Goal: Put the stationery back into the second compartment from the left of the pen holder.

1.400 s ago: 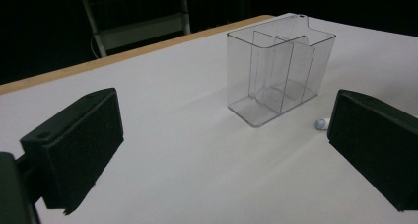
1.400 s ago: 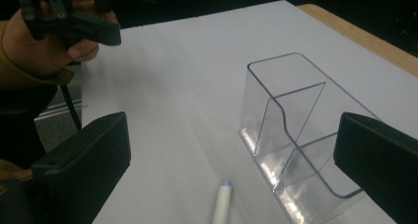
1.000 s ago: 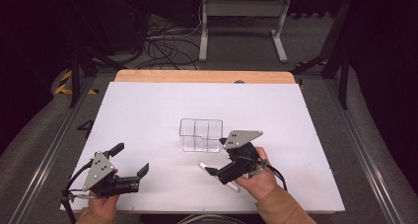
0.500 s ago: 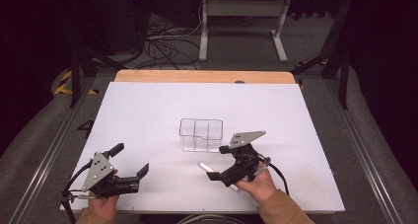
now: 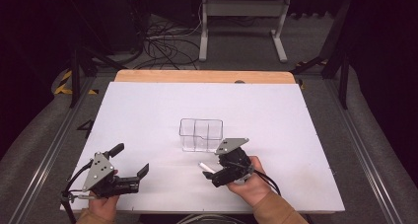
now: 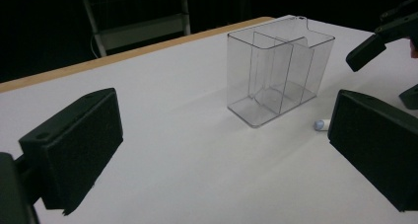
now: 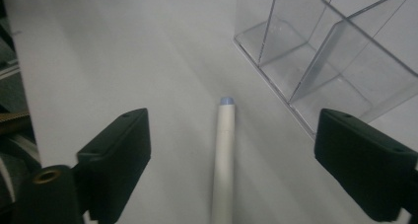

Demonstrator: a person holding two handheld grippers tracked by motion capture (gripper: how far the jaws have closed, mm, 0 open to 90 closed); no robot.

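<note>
Straddling white pen (image 7: 223, 155), right tool (image 7: 231, 169) jaws spread.

In the high view, the right gripper (image 5: 211, 173) covers most of the white pen (image 5: 204, 167); just one short end sticks out at about 10 o'clock from it. In the right gripper view, the pen (image 7: 223, 155) runs off the bottom edge at 6 o'clock, so its far end cannot be seen. The clear box (image 7: 340, 46) is cut off at the top and right edges there. In the left gripper view, the right-hand jaw hides nearly all of the pen (image 6: 320, 124); just a small tip peeks out. The other gripper (image 6: 389, 26) is cut off at 3 o'clock.
</note>
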